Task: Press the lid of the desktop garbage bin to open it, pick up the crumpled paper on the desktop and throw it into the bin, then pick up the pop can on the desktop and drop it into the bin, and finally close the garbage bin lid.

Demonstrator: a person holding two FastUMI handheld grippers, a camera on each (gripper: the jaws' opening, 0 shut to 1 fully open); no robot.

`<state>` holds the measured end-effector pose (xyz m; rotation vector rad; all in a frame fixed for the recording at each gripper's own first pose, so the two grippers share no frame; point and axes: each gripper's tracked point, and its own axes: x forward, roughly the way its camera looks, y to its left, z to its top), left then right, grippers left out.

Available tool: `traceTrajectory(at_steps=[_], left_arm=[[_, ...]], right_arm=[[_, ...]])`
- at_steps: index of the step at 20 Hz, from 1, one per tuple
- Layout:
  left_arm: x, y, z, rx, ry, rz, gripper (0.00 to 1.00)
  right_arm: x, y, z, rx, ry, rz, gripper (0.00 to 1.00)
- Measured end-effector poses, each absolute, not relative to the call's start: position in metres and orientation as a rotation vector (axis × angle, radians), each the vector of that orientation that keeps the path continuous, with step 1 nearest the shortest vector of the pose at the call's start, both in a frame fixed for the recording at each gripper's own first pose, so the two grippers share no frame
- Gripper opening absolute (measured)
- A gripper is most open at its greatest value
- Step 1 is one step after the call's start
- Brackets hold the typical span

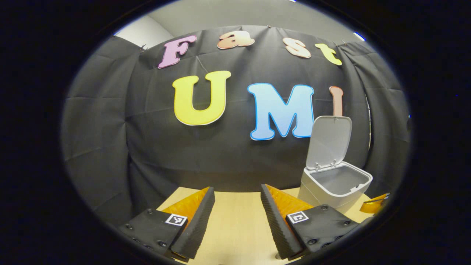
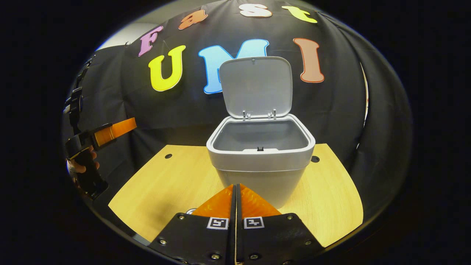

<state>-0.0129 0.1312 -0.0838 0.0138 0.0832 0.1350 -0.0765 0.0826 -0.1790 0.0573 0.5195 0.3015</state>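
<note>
Right gripper view is showing the right gripper (image 2: 236, 195) pressed together facing the pale grey plastic bin (image 2: 260, 162), white hinged lid (image 2: 255, 86) standing up; the left gripper (image 1: 237, 213) is gaping apart.

Bin (image 2: 260, 162) on table (image 2: 165, 184), lid (image 2: 255, 86) raised behind opening; right gripper (image 2: 235, 191) before bin, left gripper (image 2: 114, 130) at left.
</note>
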Motion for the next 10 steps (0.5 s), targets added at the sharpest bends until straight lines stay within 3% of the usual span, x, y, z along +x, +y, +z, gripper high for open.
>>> traceTrajectory(at_steps=[6,9,10], left_arm=[[-0.028,0.148,-0.089,0.004,0.093,0.182,0.87],[-0.035,0.155,-0.094,-0.002,0.101,0.201,0.87],[-0.037,0.157,-0.094,-0.005,0.103,0.206,0.87]], right_arm=[[-0.077,0.109,-0.188,0.051,0.544,0.379,0.01],[-0.084,0.129,-0.194,0.053,0.572,0.455,0.14],[-0.086,0.135,-0.198,0.052,0.583,0.477,0.26]])
